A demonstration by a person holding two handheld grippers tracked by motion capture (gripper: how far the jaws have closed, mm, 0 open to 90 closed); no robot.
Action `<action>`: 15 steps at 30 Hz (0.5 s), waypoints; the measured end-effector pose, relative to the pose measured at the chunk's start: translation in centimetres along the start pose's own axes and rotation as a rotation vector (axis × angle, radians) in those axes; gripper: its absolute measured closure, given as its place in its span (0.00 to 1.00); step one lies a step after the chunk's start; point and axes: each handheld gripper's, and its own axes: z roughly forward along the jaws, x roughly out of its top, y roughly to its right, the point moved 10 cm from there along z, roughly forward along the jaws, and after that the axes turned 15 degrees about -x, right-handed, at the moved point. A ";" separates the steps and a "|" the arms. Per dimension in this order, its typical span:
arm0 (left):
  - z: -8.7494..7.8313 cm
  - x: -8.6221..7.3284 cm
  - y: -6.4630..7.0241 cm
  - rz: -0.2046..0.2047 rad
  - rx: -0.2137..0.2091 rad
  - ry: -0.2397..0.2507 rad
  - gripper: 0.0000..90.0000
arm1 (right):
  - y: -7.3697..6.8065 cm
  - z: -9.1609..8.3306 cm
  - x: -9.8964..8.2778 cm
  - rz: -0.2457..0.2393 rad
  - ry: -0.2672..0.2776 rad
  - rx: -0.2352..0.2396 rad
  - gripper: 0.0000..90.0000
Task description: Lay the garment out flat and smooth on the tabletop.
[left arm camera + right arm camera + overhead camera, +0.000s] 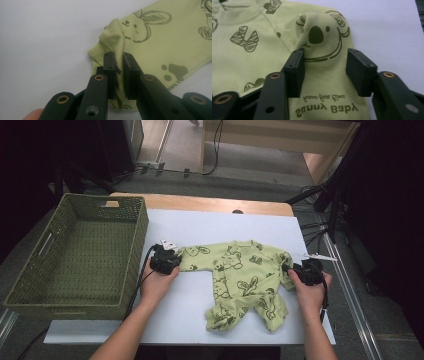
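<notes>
A light green baby garment (240, 275) printed with dark animal drawings lies spread on a white mat (180, 320). My left gripper (178, 262) is at the garment's left sleeve end. In the left gripper view the jaws of my left gripper (119, 57) are pinched on a bunched fold of that sleeve (150, 37). My right gripper (291, 270) is at the right sleeve. In the right gripper view the jaws of my right gripper (325, 58) stand apart, with a raised hump of sleeve (322, 37) bearing a koala print between them, not squeezed.
A large green woven basket (136, 265) stands with nothing in it at the left, close to my left hand. The mat lies on a wooden table (200, 202). Cables and dark stands (325, 205) are on the floor beyond the right edge.
</notes>
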 end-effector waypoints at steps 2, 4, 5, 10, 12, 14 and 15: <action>0.0 0.0 0.0 0.001 -0.001 -0.001 0.91 | -0.5 -0.1 -0.1 -0.015 -0.002 0.035 0.70; 0.0 0.0 0.0 0.002 -0.003 -0.001 0.91 | -0.6 -0.2 -0.3 -0.046 -0.007 0.040 0.83; 0.0 0.0 0.0 0.002 -0.006 -0.001 0.91 | -0.6 -0.2 -0.3 -0.054 -0.012 0.045 0.88; 0.0 0.0 0.0 -0.009 -0.011 0.000 0.91 | 0.3 -0.7 0.1 -0.059 0.028 0.029 0.96; 0.0 0.0 0.0 -0.007 -0.011 -0.001 0.91 | 0.8 -1.3 0.8 -0.064 0.074 0.006 0.96; 0.0 0.0 0.0 -0.007 -0.012 -0.001 0.91 | 1.5 -2.1 1.7 -0.066 0.125 -0.031 0.96; 0.0 0.0 0.0 -0.007 -0.012 -0.001 0.91 | 2.0 -2.5 2.1 -0.069 0.143 -0.052 0.96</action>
